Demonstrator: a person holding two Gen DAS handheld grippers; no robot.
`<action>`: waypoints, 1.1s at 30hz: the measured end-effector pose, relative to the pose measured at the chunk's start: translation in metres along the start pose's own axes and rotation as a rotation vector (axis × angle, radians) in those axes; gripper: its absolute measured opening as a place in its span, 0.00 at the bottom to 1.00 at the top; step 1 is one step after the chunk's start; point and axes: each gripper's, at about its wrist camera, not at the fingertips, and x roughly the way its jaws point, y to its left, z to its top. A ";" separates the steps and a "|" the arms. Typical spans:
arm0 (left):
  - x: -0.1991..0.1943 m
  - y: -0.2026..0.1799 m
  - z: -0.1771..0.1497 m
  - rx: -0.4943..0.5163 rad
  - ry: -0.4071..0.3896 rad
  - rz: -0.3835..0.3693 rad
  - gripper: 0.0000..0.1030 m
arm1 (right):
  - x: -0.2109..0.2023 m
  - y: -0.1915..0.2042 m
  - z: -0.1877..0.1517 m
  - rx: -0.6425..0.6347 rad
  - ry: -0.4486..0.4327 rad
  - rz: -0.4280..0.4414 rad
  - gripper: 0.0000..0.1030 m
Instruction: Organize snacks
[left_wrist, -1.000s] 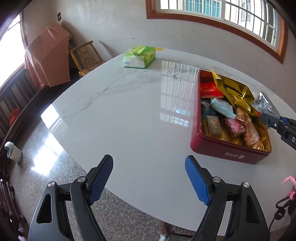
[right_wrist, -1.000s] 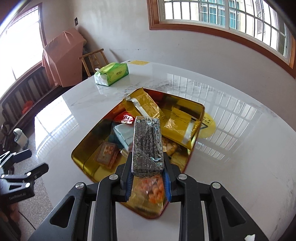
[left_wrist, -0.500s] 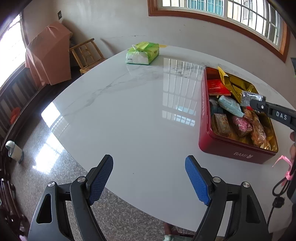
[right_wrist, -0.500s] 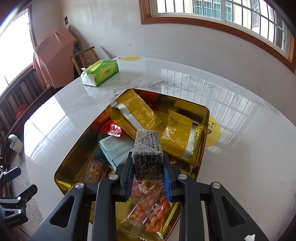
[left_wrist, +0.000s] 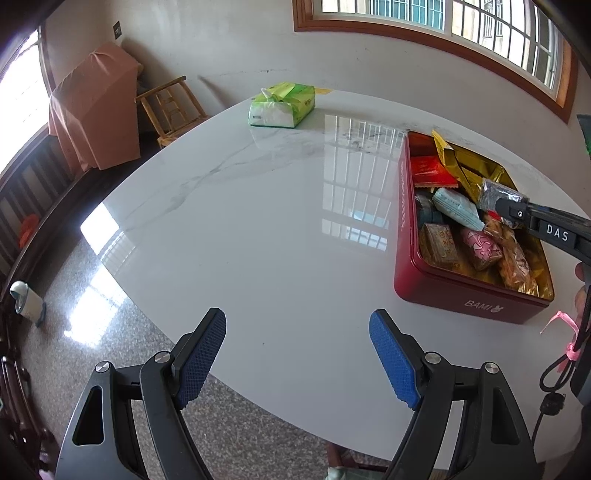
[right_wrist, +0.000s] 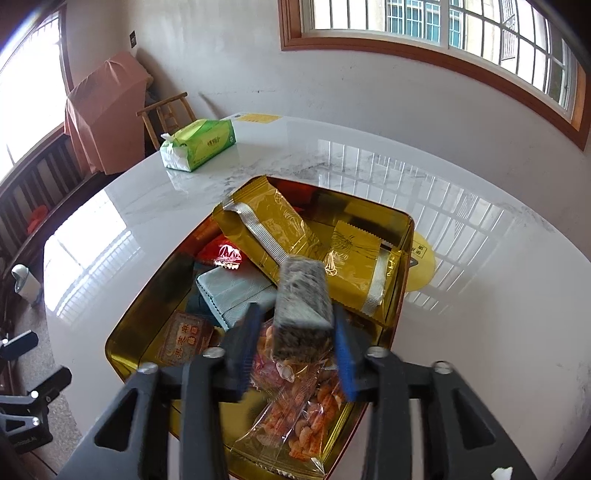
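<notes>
Two blue pads of the right gripper (right_wrist: 297, 341) stand a little apart low in the right wrist view, having just been opening, with the dark speckled snack bar (right_wrist: 301, 301) between them; gaps show on both sides, so the pads no longer press it. The bar rests tilted on a clear bag of orange crackers (right_wrist: 295, 424) and against a gold packet (right_wrist: 295, 243), all inside the red tin (left_wrist: 461, 295) with its gold lining. A pale blue packet (right_wrist: 236, 291) and a red wrapper (right_wrist: 221, 254) lie to the left of the bar.

I judge the bar light and fairly stiff in a slick clear wrap, brittle if squeezed hard; its long sides, near the middle, look the best hold. The cracker bag looks soft and crushable, better taken by its sealed edge.

At the bottom of the left wrist view the left gripper (left_wrist: 297, 356) hangs wide open over the near edge of the white marble worktop (left_wrist: 258, 221), holding nothing. A green tissue pack (left_wrist: 282, 105) sits at the far edge, well apart from the tin.
</notes>
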 end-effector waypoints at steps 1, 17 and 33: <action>0.000 -0.001 -0.001 0.000 0.003 -0.001 0.78 | -0.001 0.000 0.000 0.001 -0.004 -0.002 0.49; -0.011 -0.015 -0.002 0.035 -0.011 -0.001 0.78 | -0.022 0.002 -0.011 0.010 -0.046 0.016 0.80; -0.023 -0.036 -0.005 0.077 -0.030 -0.014 0.78 | -0.070 -0.004 -0.064 0.094 -0.043 -0.055 0.99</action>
